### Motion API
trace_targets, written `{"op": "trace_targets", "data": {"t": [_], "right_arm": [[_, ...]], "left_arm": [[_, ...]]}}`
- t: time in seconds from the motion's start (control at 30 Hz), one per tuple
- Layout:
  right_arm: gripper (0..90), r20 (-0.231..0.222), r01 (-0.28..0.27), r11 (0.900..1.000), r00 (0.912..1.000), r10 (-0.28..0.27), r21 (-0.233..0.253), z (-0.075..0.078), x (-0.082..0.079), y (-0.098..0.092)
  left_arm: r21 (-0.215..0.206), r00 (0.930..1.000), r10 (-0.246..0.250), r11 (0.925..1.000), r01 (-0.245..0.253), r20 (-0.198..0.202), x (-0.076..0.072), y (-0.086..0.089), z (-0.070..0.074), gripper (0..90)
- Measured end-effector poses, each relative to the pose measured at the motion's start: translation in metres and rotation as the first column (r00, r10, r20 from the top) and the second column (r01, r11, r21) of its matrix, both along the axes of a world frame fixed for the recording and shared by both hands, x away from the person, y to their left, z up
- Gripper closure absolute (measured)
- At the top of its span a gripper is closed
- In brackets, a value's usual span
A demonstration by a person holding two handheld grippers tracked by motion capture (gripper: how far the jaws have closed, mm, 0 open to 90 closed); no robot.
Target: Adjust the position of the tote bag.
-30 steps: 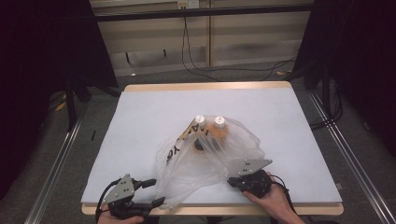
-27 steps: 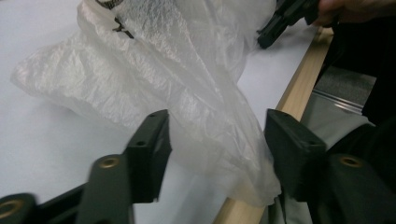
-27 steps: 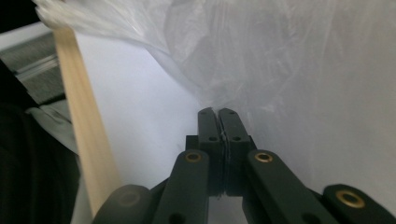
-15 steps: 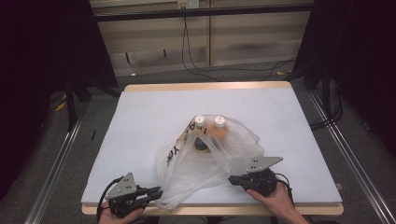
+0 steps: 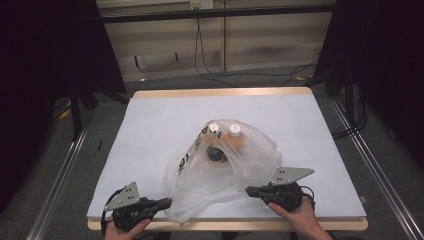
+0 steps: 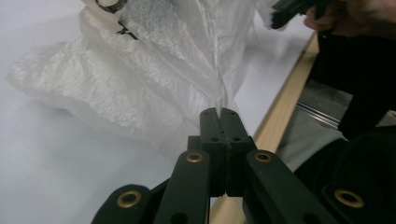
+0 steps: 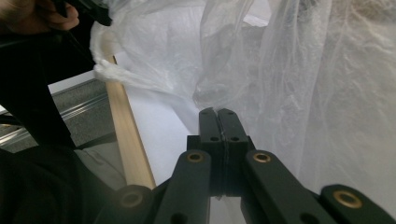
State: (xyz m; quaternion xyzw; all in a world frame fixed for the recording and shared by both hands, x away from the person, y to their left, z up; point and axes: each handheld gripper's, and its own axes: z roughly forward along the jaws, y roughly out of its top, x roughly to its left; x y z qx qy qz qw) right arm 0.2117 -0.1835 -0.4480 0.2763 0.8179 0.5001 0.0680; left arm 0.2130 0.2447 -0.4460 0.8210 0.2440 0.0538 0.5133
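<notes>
I have both grippers at the near edge of the table, each clamped on the bag. In the left gripper view the left gripper has its jaws pressed together on a thin fold of the bag's film. The right gripper is the same, jaws closed on a pinch of film. In the high view the bag lies between the two grippers and runs away from me toward mid-table, its long axis pointing forward. Two bottles sit at its far end. Judgement: the mouth is held at my side, so the next move turns on parting the grippers sideways. Neither is nearer the contents.
</notes>
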Motion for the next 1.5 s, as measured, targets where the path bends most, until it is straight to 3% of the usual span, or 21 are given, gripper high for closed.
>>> {"op": "trace_targets", "data": {"t": [0.07, 0.23, 0.33, 0.37, 0.53, 0.73, 0.8, 0.83, 0.97, 1.1, 1.23, 1.5], "right_arm": [[90.0, -0.008, 0.001, 1.0, 1.0, -0.001, 0.024, 0.003, 0.001, -0.002], [90.0, 0.001, 0.007, 0.999, 1.0, -0.007, 0.04, 0.008, 0.001, -0.006], [90.0, 0.015, 0.01, 0.998, 0.9998, -0.011, 0.064, 0.013, 0.0, -0.009], [90.0, 0.026, 0.014, 0.997, 0.9995, -0.016, 0.073, 0.017, 0.0, -0.011], [90.0, 0.036, 0.011, 0.995, 0.9992, -0.015, 0.097, 0.023, -0.002, -0.011], [90.0, 0.056, 0.018, 0.99, 0.9981, -0.026, 0.139, 0.037, 0.0, -0.016], [90.0, 0.058, 0.026, 0.989, 0.9977, -0.034, 0.145, 0.039, 0.001, -0.017], [90.0, 0.061, 0.026, 0.988, 0.9975, -0.036, 0.15, 0.041, 0.002, -0.018], [90.0, 0.091, 0.024, 0.985, 0.995, -0.04, 0.171, 0.052, 0.004, -0.021], [90.0, 0.126, 0.02, 0.979, 0.9909, -0.046, 0.202, 0.068, 0.01, -0.023], [90.0, 0.165, 0.01, 0.975, 0.9851, -0.047, 0.221, 0.08, 0.014, -0.023], [90.0, 0.192, 0.004, 0.967, 0.9799, -0.055, 0.256, 0.094, 0.016, -0.025]], "left_arm": [[-0.033, 1.0, 0.004, 0.9994, -0.003, 0.007, 0.002, 0.0, 0.002, 90.0], [-0.047, 0.9996, 0.0, 0.9989, 0.001, 0.027, 0.0, 0.002, 0.007, 90.0], [-0.077, 0.9995, 0.005, 0.997, -0.002, 0.03, 0.001, 0.003, 0.01, 90.0], [-0.076, 0.999, 0.021, 0.9969, -0.018, 0.038, 0.003, 0.002, 0.013, 90.0], [-0.097, 0.9988, 0.015, 0.9953, -0.01, 0.046, 0.005, -0.004, 0.019, 90.0], [-0.092, 0.996, 0.015, 0.9957, -0.007, 0.088, 0.009, -0.001, 0.031, 90.0], [-0.082, 0.9934, 0.038, 0.9962, -0.029, 0.109, 0.01, 0.002, 0.037, 90.0], [-0.096, 0.9932, 0.03, 0.9952, -0.019, 0.113, 0.011, 0.003, 0.038, 90.0], [-0.088, 0.9896, 0.053, 0.9952, -0.042, 0.134, 0.012, 0.006, 0.048, 90.0], [-0.109, 0.9867, 0.047, 0.9936, -0.03, 0.155, 0.018, 0.004, 0.061, 90.0], [-0.087, 0.9852, 0.039, 0.9959, -0.025, 0.167, 0.023, 0.003, 0.073, 90.0], [-0.124, 0.9765, 0.068, 0.9913, -0.043, 0.205, 0.033, 0.005, 0.09, 90.0]]}}
